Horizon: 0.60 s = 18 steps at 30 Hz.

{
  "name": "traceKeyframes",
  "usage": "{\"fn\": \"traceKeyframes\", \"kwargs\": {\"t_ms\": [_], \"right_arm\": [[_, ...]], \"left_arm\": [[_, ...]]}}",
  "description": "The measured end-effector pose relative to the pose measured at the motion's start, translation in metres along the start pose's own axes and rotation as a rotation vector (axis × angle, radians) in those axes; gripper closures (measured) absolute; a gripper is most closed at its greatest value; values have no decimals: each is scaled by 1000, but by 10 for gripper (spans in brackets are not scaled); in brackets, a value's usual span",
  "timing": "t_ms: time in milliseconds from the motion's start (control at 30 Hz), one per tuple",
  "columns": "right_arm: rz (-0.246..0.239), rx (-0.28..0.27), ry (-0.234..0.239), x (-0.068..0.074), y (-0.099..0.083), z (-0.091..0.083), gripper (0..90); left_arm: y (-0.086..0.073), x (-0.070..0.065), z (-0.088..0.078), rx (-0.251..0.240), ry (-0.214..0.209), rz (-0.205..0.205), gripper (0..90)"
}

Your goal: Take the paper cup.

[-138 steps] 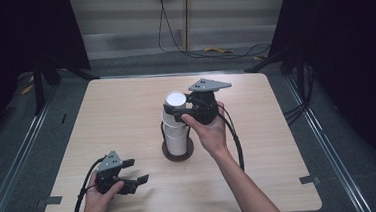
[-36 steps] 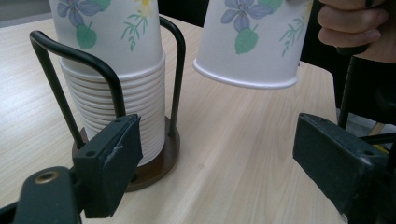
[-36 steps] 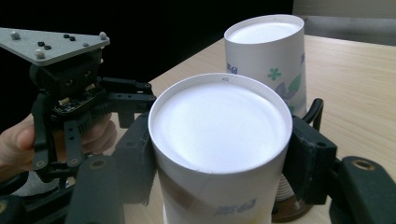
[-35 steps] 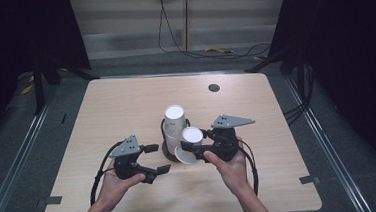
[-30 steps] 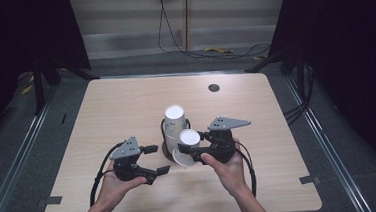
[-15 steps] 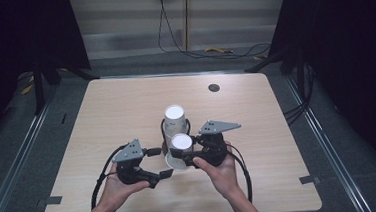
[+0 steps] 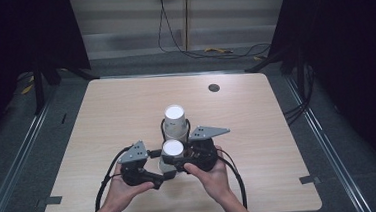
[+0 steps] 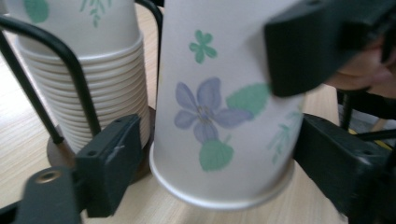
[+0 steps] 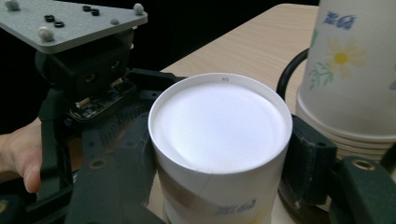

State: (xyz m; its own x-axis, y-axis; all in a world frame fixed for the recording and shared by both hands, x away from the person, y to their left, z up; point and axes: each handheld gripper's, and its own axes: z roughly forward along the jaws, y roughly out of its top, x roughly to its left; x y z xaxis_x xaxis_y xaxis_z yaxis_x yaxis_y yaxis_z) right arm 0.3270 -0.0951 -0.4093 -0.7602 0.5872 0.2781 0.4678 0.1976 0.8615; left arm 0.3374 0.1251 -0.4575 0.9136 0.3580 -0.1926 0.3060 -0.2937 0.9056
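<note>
Cup (image 7: 172, 151) inverted between both claws.

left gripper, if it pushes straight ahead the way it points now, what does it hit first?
The upside-down paper cup, which already sits between the left gripper's open jaws, held higher up by the right gripper. Past it, probably that gripper's jaw at the cup's far side; the stack of cups stands off to one side.

An upturned cup (image 7: 172, 152) stands between both grippers, just before the cup stack (image 7: 176, 122) in its holder (image 7: 164, 132).
</note>
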Motion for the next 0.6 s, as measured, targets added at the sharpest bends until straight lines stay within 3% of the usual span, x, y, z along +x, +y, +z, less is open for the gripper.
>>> {"fn": "traceKeyframes", "kwargs": {"t_ms": [200, 600], "right_arm": [[-3, -5, 5, 3, 0, 3, 356], [-4, -28, 0, 4, 0, 0, 353]], "left_arm": [[1, 0, -2, -14, -11, -6, 214], [3, -3, -1, -36, -4, 2, 225]]}}
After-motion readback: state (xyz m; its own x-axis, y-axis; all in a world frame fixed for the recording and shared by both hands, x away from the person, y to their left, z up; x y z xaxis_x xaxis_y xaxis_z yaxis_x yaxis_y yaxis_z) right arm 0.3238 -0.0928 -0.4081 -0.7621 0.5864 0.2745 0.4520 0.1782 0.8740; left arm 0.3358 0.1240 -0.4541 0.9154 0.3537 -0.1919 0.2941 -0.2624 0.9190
